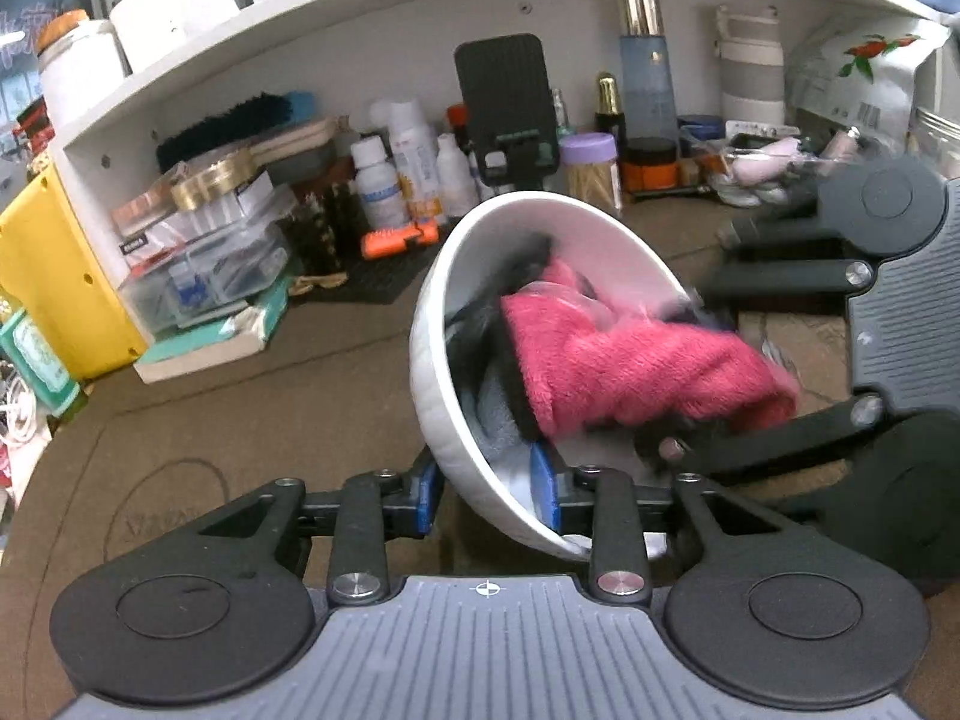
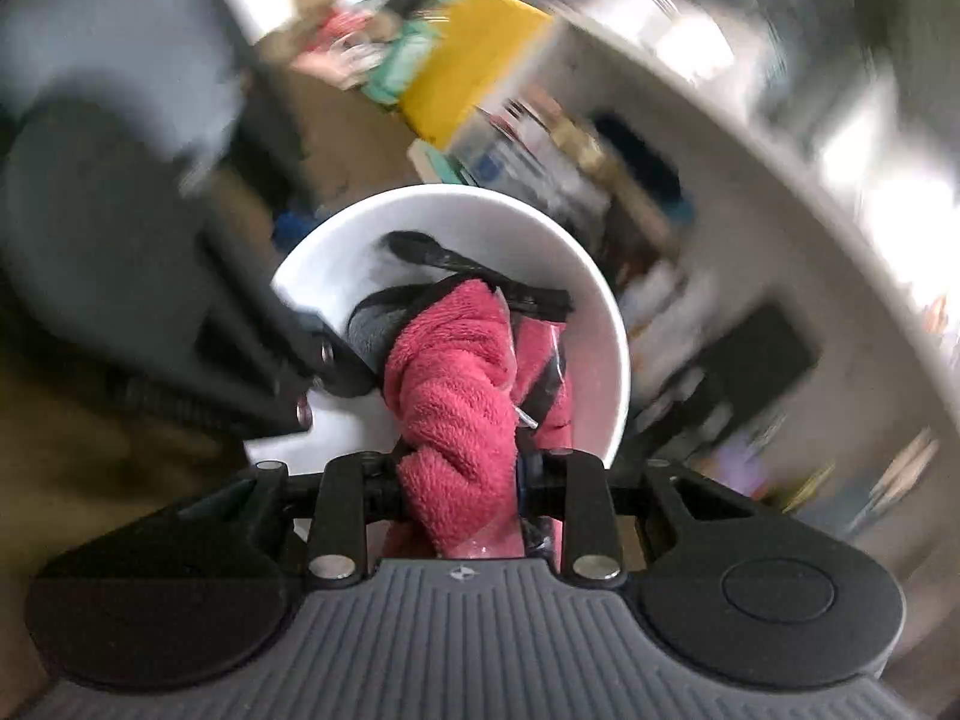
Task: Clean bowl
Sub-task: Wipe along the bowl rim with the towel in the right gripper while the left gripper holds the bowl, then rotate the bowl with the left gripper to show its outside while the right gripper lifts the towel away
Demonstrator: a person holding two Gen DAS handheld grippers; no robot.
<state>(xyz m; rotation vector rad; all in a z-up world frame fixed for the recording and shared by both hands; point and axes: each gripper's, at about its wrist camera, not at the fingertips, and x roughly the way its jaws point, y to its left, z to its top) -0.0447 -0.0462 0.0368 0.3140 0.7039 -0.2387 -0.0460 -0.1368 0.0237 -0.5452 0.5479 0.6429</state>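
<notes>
A white bowl (image 1: 441,414) is tipped on its side above the brown mat, with its mouth facing right. My left gripper (image 1: 487,495) is shut on its lower rim, one blue pad inside the wall and one outside. Inside the bowl is a pink fluffy cloth (image 1: 630,360) with grey and black parts. My right gripper (image 1: 516,330) comes in from the right and is shut on that cloth. In the right wrist view the cloth (image 2: 456,372) is bunched between the fingers of the right gripper (image 2: 462,360) and presses into the bowl (image 2: 456,210). The left gripper (image 2: 318,360) shows blurred at the bowl's left rim.
A white shelf unit (image 1: 360,60) runs along the back, with bottles (image 1: 414,162), a black phone stand (image 1: 507,102), clear plastic boxes (image 1: 204,252) and a purple-lidded jar (image 1: 591,171) under it. A yellow box (image 1: 54,276) stands at the left. A brown mat (image 1: 210,420) covers the table.
</notes>
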